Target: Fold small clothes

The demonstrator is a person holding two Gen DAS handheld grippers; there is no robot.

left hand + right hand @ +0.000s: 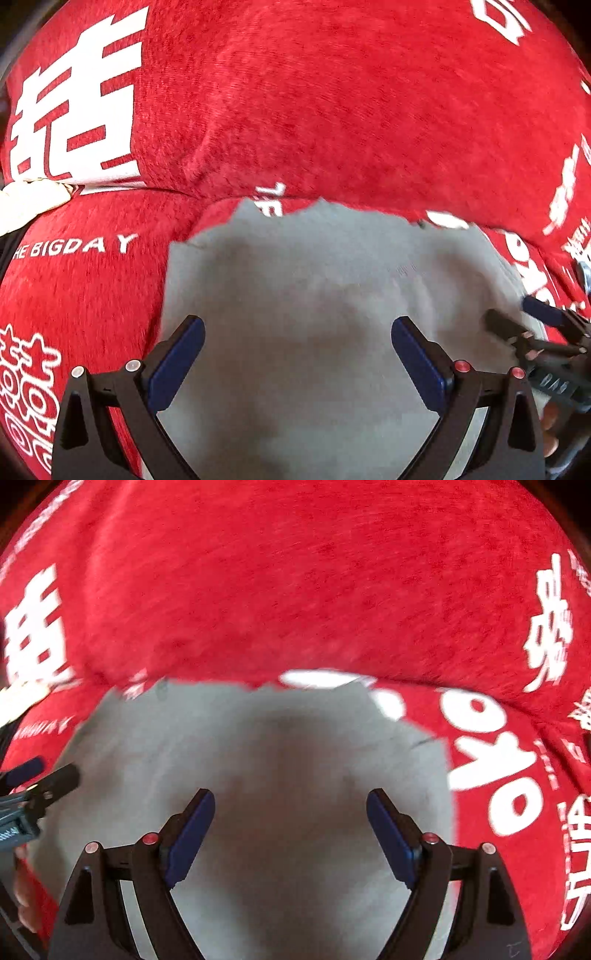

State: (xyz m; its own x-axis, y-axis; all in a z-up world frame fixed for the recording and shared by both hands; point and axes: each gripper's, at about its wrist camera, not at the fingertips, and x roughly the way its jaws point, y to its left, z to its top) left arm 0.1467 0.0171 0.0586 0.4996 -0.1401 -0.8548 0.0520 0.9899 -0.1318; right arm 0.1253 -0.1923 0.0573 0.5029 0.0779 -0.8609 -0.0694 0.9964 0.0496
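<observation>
A small grey garment lies flat on a red plush cover with white lettering. It also shows in the right wrist view. My left gripper is open and empty, its blue-padded fingers spread just above the near part of the garment. My right gripper is open and empty too, over the same garment. The right gripper's fingers show at the right edge of the left view; the left gripper's fingers show at the left edge of the right view.
The red cover rises behind the garment like a cushion back with a seam. A white cloth lies at the far left on the seam. The cover stretches left and right of the garment.
</observation>
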